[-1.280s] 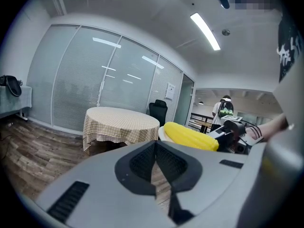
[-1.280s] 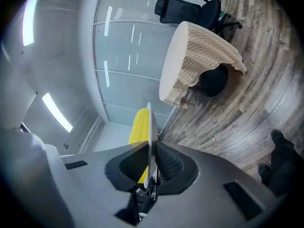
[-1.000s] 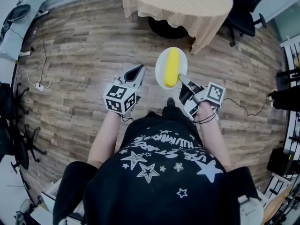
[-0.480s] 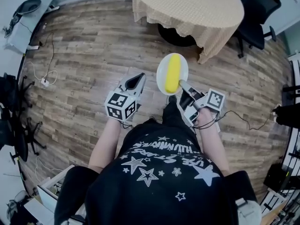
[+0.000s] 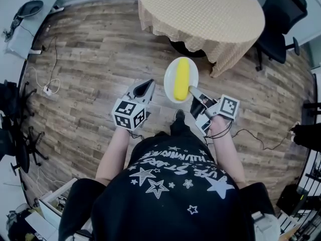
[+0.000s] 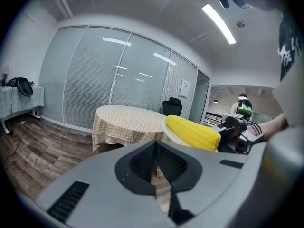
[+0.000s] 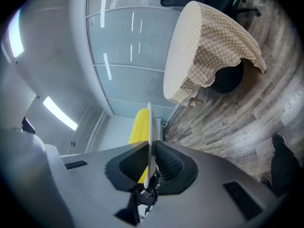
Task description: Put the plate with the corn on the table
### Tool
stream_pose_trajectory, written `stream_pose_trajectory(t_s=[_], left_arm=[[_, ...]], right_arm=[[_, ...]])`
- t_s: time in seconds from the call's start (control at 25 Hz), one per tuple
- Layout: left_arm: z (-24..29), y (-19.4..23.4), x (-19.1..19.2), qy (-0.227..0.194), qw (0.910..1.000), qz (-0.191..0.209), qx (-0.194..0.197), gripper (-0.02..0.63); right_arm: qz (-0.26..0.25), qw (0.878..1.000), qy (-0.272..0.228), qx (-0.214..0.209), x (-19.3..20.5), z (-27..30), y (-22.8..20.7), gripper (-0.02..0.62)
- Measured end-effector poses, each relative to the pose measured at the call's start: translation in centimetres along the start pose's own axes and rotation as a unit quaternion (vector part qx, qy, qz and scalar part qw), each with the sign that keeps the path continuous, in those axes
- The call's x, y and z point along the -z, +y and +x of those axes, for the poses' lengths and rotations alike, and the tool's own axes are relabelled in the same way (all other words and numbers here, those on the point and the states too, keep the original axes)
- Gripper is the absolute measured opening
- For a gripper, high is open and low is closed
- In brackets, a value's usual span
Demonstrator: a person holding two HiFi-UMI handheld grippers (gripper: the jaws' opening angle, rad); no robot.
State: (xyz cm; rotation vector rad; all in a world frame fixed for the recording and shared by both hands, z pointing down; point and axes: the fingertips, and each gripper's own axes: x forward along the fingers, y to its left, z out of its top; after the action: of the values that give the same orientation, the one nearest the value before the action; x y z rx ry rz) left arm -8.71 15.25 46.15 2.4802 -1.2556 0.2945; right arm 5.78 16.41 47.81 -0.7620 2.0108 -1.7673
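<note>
A white plate (image 5: 170, 70) with a yellow corn cob (image 5: 181, 78) on it hangs above the wooden floor, short of the round table (image 5: 200, 9) with its checked cloth. My right gripper (image 5: 192, 91) is shut on the plate's near rim. In the right gripper view the plate (image 7: 149, 127) stands edge-on between the jaws, the corn (image 7: 138, 127) on its left face. My left gripper (image 5: 145, 86) is beside the plate on its left, shut and holding nothing. The left gripper view shows the corn (image 6: 192, 132) to the right and the table (image 6: 128, 120) ahead.
A black office chair (image 5: 283, 19) stands right of the table. At the left edge are a white desk (image 5: 25, 24) and cables on the floor (image 5: 47, 87). The person's dark shoe (image 5: 179, 115) is just below the plate. Black equipment (image 5: 12, 134) lines the left wall.
The person has stepped toward the table, which now fills more of the top of the head view. The plate stays in the right gripper; both grippers keep their poses.
</note>
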Motion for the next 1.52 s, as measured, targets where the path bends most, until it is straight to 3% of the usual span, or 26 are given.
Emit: stream_pose_trajectory(t_s=[0.36,0.68,0.92,1.52], left_arm=[[5.8,0.6,-2.4,0.004,0.9999,0.009,-0.013,0.008],[8.2,1.7,-4.0,0.001,0.9988,0.007,-0.049,0.008],[9.1,2.1,-4.9,-0.009,0.9967,-0.001,-0.080,0.008],[10.9,3.8,-4.8,0.000,0.9970,-0.014,-0.076,0.008]], right_arm=[[0.007,1.000,-0.005,-0.007,-7.6,0.8,-1.7,0.044],[0.006,1.000,0.014,-0.020,-12.2,1.9,-2.2,0.044],[0.009,0.999,0.036,-0.025,-14.2,2.3,-2.8,0.044],[0.007,1.000,0.029,-0.005,-16.1,3.2,-3.7,0.044]])
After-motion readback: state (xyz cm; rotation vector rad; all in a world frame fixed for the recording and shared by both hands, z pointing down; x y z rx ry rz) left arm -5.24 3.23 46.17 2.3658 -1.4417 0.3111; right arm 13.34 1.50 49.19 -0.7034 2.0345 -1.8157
